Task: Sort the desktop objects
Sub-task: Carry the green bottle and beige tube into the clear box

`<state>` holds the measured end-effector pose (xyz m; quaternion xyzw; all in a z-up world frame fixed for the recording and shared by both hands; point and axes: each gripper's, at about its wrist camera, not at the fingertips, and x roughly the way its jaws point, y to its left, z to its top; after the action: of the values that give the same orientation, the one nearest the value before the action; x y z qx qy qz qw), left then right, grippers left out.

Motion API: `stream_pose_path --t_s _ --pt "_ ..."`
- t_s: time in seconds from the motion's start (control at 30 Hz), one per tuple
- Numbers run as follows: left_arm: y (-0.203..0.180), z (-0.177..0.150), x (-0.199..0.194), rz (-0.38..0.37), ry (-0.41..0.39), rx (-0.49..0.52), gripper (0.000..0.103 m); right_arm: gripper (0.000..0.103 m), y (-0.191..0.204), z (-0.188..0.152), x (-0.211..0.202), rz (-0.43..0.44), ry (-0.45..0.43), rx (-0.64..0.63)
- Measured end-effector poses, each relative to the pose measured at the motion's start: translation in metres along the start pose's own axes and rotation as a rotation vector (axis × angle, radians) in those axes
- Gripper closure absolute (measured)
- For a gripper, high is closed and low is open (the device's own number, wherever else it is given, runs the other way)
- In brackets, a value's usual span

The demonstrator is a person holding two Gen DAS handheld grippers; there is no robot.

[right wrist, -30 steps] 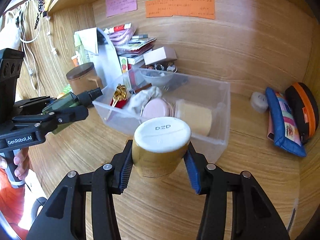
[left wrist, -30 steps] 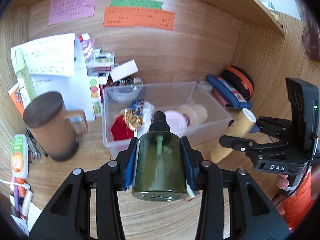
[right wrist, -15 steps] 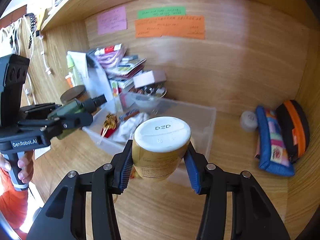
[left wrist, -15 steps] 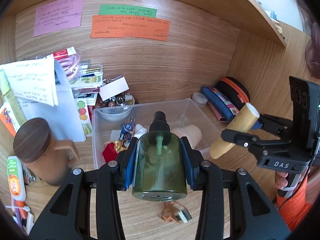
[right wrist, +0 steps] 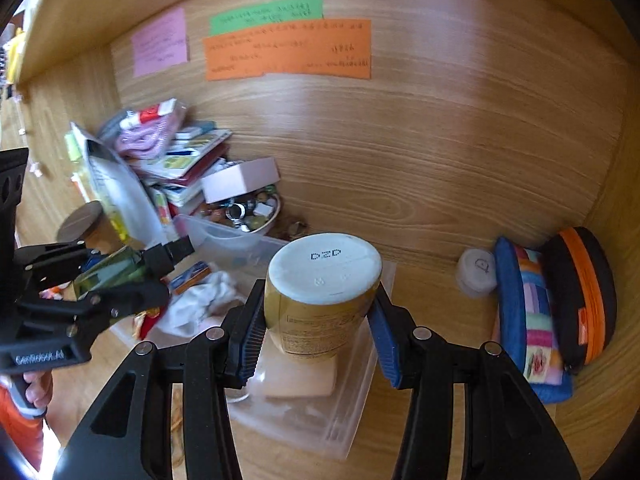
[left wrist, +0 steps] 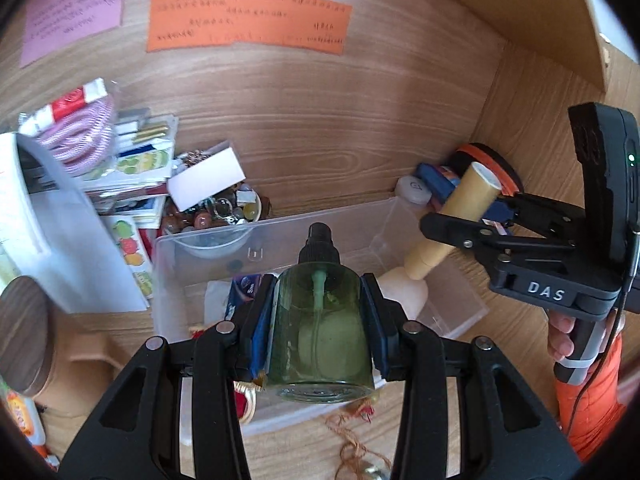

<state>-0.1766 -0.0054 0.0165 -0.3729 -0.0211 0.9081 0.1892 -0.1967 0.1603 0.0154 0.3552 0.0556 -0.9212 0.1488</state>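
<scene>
My left gripper [left wrist: 318, 320] is shut on a green pump bottle [left wrist: 320, 336] and holds it above the clear plastic bin [left wrist: 280, 232]. It also shows at the left of the right wrist view [right wrist: 120, 280]. My right gripper [right wrist: 318, 328] is shut on a yellow bottle [right wrist: 320, 300] with a white base and holds it over the bin's right end [right wrist: 352, 420]. The left wrist view shows that bottle [left wrist: 452, 224] tilted, neck down. The bin holds a white cloth [right wrist: 200, 300], a pale roll [right wrist: 300, 380] and small items.
A stack of books and packets [left wrist: 120, 168] and a bowl of beads [left wrist: 216, 216] stand behind the bin. A brown lidded mug [left wrist: 24, 332] is at the left. A blue pouch [right wrist: 528, 320], an orange-trimmed black case [right wrist: 584, 296] and a small white jar [right wrist: 476, 272] lie at the right.
Both grippers have risen and moved forward, so they now hang over the bin with their bottles. Both grips are unchanged.
</scene>
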Motion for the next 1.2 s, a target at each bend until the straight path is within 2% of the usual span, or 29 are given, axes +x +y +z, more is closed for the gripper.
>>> stream_pose_path --t_s 0.2,0.37,0.53,0.9,1.0,1.13,1.2 --pt "0.001 0.009 0.032 0.014 0.058 0.026 0.062 0.058 0.004 0.002 0.021 -0.038 0.018 -0.032" --pt "-0.001 0.010 0.051 0.024 0.098 0.050 0.062 0.058 0.005 0.003 0.038 -0.034 0.045 -0.046" --pt "-0.003 0.005 0.066 0.062 0.134 0.078 0.062 0.058 0.005 0.000 0.052 -0.057 0.070 -0.051" --pt "-0.003 -0.001 0.076 0.104 0.140 0.108 0.062 0.058 -0.002 -0.008 0.069 -0.053 0.117 -0.046" --pt "-0.007 -0.002 0.079 0.112 0.135 0.125 0.056 0.058 0.003 -0.010 0.073 -0.044 0.130 -0.062" --pt "-0.010 -0.004 0.080 0.136 0.123 0.149 0.043 0.058 0.004 -0.009 0.070 -0.046 0.120 -0.068" --pt "-0.010 -0.003 0.082 0.137 0.123 0.148 0.042 0.058 0.004 -0.008 0.069 -0.046 0.122 -0.069"
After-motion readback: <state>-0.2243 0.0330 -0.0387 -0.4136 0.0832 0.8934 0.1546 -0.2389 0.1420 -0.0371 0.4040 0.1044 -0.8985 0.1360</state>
